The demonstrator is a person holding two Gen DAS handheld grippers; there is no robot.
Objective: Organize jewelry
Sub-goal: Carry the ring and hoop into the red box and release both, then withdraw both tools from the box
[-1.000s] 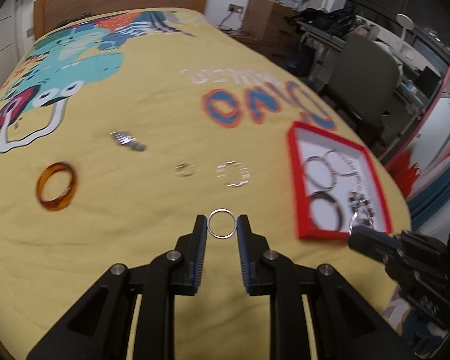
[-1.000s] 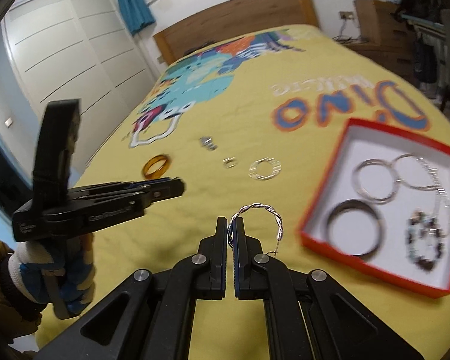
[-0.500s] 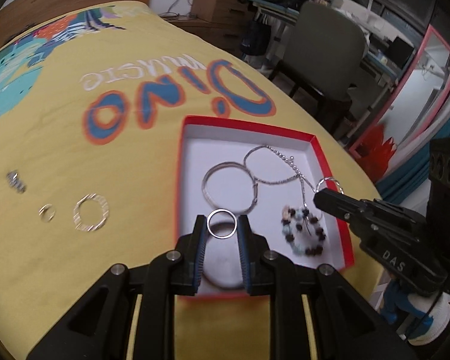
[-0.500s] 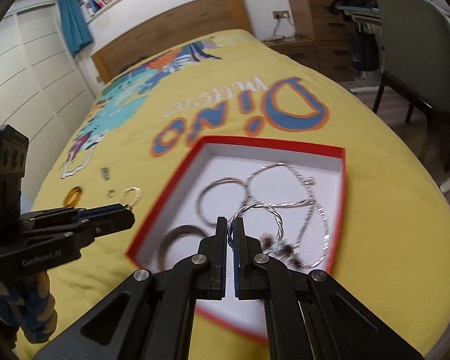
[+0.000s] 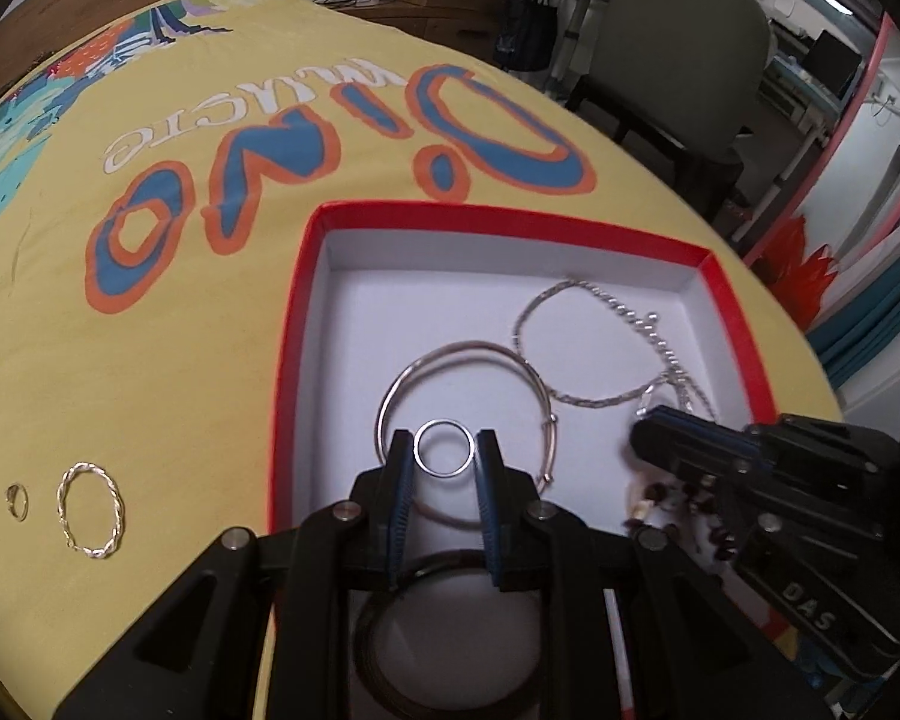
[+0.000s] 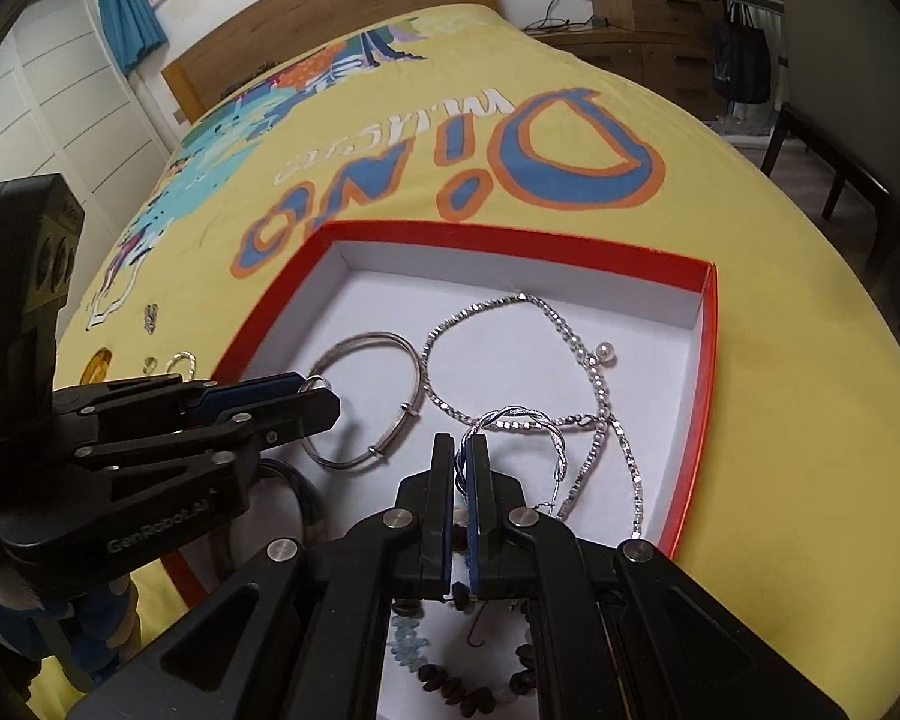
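Note:
My left gripper (image 5: 443, 450) is shut on a small silver ring (image 5: 443, 422), held upright between its blue pads above the red box (image 5: 299, 324). My right gripper (image 6: 465, 450) is shut on a twisted silver hoop earring (image 6: 519, 414), also over the box (image 6: 709, 360). Inside the box lie a silver bangle (image 5: 450, 349), a chain necklace (image 5: 570, 285), a dark bangle (image 5: 450, 561) and a beaded bracelet (image 6: 450, 687). Each gripper shows in the other's view, the right gripper (image 5: 645, 438) beside the left one (image 6: 324, 399). Both hang close over the box floor.
On the yellow bedspread left of the box lie a second twisted hoop (image 5: 90, 510), a tiny ring (image 5: 17, 501), an amber ring (image 6: 97, 365) and a small silver clip (image 6: 150, 318). A grey chair (image 5: 678, 54) stands past the bed's far edge.
Both grippers have swung right from above the loose pieces on the bedspread to above the red box and come lower. Each still holds its piece.

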